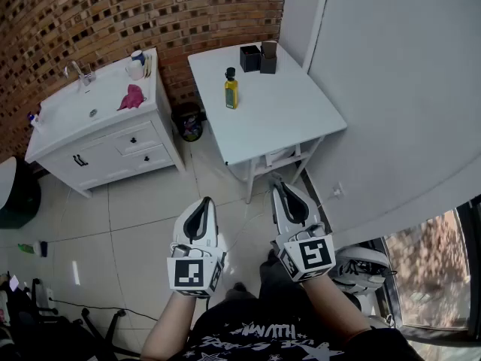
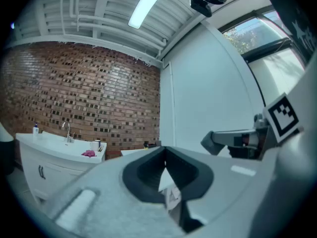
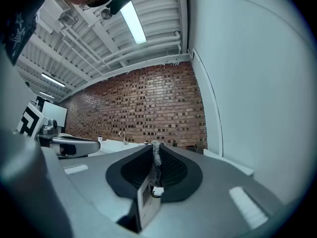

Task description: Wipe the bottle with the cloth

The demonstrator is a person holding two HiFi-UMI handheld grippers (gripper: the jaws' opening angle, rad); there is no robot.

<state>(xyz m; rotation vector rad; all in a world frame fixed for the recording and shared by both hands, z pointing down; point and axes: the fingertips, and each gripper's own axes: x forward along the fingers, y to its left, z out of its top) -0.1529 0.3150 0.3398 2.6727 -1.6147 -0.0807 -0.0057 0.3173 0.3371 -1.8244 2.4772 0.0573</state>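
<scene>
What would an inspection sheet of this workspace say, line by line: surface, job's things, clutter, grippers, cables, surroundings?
Surface: white table; white sink cabinet to its left.
Job's things: bottle upright on the table; pink cloth crumpled on the cabinet top, apart from the bottle.
Clutter: two dark containers at the table's far edge; cup on the cabinet; dark bin on the floor between table and cabinet.
Grippers: left gripper and right gripper both shut, empty, held over the floor short of the table.
Cables: thin dark cable on the floor, lower left.
Surroundings: brick wall, tiled floor, window at lower right.
</scene>
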